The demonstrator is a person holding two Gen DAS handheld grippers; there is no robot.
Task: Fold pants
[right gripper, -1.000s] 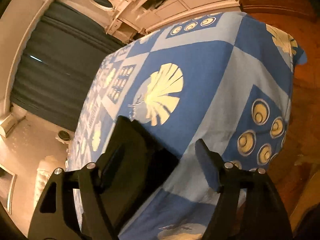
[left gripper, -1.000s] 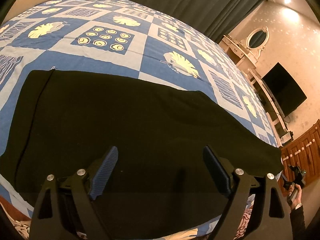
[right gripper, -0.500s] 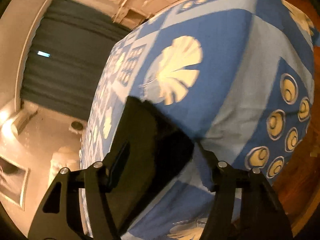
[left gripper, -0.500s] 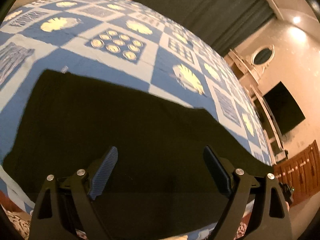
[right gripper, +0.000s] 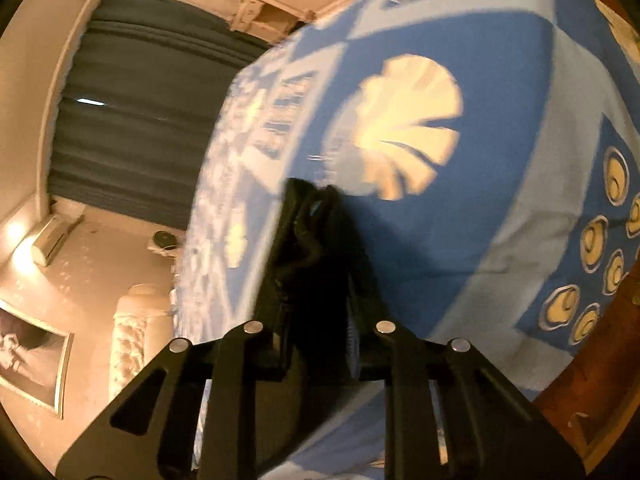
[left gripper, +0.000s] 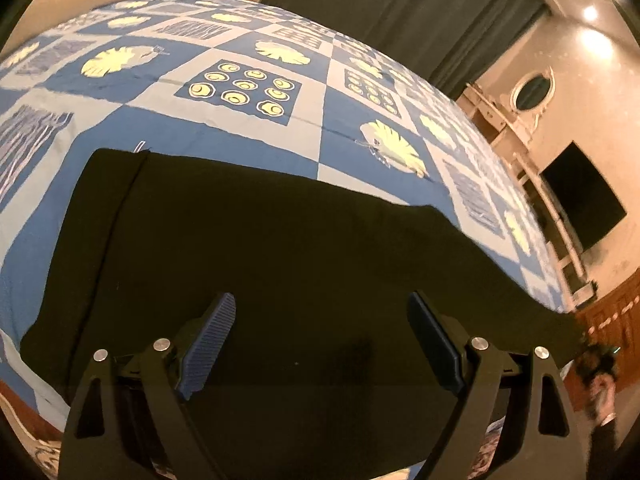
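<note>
In the left wrist view the black pants [left gripper: 280,264] lie flat on the bedspread [left gripper: 224,136], which has blue and pale squares with yellow leaf and ring prints. The dark cloth fills the middle and lower part of this view, from about 9 o'clock across to 3 o'clock, where one narrow end reaches the edge of the bed. The left gripper [left gripper: 320,320] is at 6 o'clock, above the pants, with its jaws spread wide and nothing between them; whether the fingertips touch the cloth I cannot tell. At 4 o'clock a hand [left gripper: 600,384] with another black tool is visible, blurred. On the wall at 2 o'clock are an oval mirror [left gripper: 532,90] and a dark screen [left gripper: 580,196]. In the right wrist view the right gripper [right gripper: 316,236] is in the centre, and its jaws are closing on a bunched end of the pants [right gripper: 316,280], which stands up between the pads. Behind it, at 1 o'clock, is a large yellow leaf print [right gripper: 400,128] on the bedspread, and at 10 o'clock a dark curtain [right gripper: 132,120].
</note>
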